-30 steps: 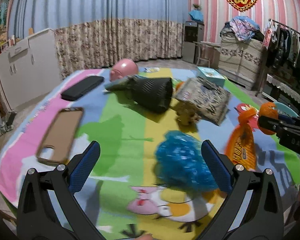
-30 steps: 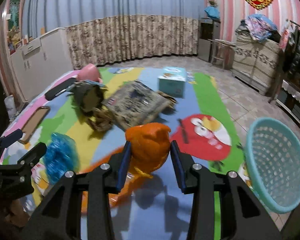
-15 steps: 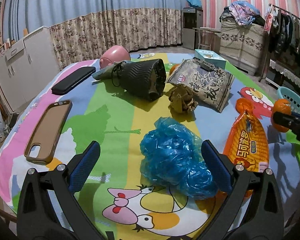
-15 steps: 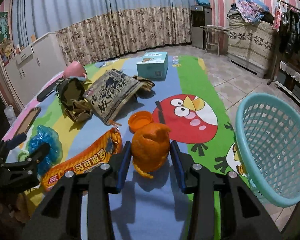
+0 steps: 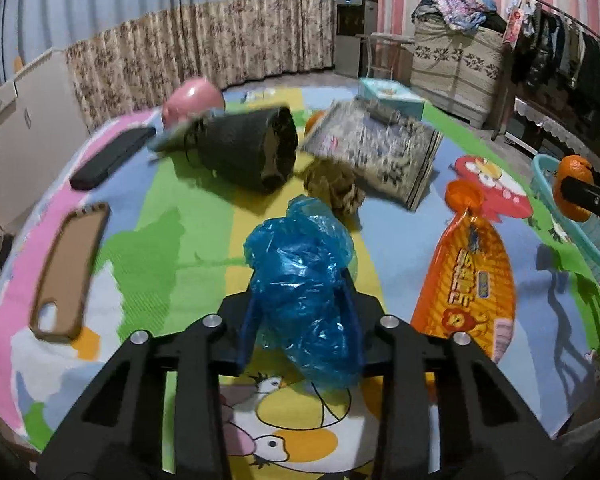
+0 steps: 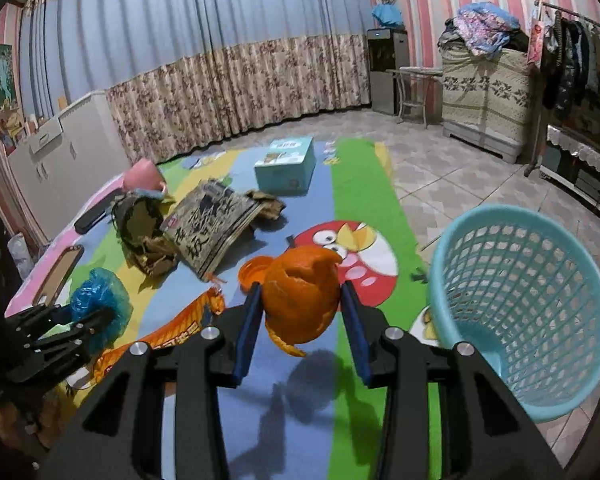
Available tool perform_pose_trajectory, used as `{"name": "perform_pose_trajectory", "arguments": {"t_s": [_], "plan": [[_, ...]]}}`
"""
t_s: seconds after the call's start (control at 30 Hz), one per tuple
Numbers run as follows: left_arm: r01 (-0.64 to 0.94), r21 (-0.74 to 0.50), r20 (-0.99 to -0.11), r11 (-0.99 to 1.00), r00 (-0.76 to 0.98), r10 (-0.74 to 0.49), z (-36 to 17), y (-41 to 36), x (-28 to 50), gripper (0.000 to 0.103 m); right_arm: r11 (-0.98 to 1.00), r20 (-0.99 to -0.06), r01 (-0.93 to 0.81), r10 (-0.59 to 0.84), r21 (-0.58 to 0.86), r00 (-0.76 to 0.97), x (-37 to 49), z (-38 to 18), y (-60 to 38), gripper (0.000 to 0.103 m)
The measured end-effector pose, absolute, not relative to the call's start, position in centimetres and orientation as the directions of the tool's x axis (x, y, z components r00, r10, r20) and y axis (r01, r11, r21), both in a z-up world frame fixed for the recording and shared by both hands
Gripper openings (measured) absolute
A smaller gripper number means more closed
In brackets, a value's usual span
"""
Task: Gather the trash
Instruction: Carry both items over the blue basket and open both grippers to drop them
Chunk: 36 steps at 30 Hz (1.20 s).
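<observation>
The blue plastic bag (image 5: 300,296), crumpled into a wad, sits between the blue pads of the left gripper (image 5: 300,320), whose jaws have just been closing; the pads now press into it from both sides, low over the tabletop (image 5: 152,248) with its cartoon-print cover. The orange peel (image 6: 300,296) is pinched in the right gripper (image 6: 302,324), held narrow around it and raised above the cover, near the turquoise basket (image 6: 528,396) that stands beside the tabletop's edge. No trash shows in the part of the basket that is in view, so by my reading nothing has been collected yet and these two pieces are the first on their way.

What looks like trash still lying on the cover: an orange snack wrapper (image 5: 472,280) just right of the bag, a small orange cap (image 5: 464,196) beyond it, and a brown crumpled wad (image 5: 332,190) next to a dark cone-shaped pouch (image 5: 252,152). A printed packet (image 5: 376,148), a teal box (image 5: 392,96), a pink cup (image 5: 192,100), a brown phone case (image 5: 68,272) and a black case (image 5: 112,156) also lie there; whether they count as trash I cannot tell. Most of the job seems to remain.
</observation>
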<state>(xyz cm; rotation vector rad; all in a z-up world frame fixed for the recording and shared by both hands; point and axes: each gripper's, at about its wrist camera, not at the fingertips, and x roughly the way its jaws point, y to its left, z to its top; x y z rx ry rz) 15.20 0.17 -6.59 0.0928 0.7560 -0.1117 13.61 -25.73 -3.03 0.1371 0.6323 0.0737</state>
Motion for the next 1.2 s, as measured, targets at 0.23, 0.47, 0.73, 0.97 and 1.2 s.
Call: {"name": "perform_pose_trajectory", "arguments": {"t_s": [0.23,0.47,0.73,0.97,1.2], "plan": [[0.133,0.085,-0.598,0.988,0.8,-0.056,-2.1,-0.9,15.0,0.034,0.99,-0.528,0.042,0.035,0.133,0.849,12.2,-0.5,-28.8,0.04],[0.177,0.079,-0.526,0.981,0.843,-0.11,1.3,-5.9,15.9,0.034,0.984,-0.487,0.135,-0.062,0.115,0.871,11.7,2.1,-33.1,0.04],[0.297,0.035,-0.486,0.954,0.839,-0.243,2.2,-14.6,17.2,0.035,0.944,-0.457,0.308,-0.225,0.116,0.861,11.4,3.4,-40.8,0.04],[0.415,0.021,-0.492,0.909,0.796,-0.353,1.3,-21.9,17.6,0.036,0.907,-0.488,0.402,-0.297,0.123,0.821,11.0,1.4,-44.8,0.04],[0.503,-0.022,-0.528,0.864,0.728,-0.437,-1.1,-27.2,17.8,0.036,0.88,-0.514,0.46,-0.343,0.117,0.786,10.3,0.0,-47.9,0.04]]}}
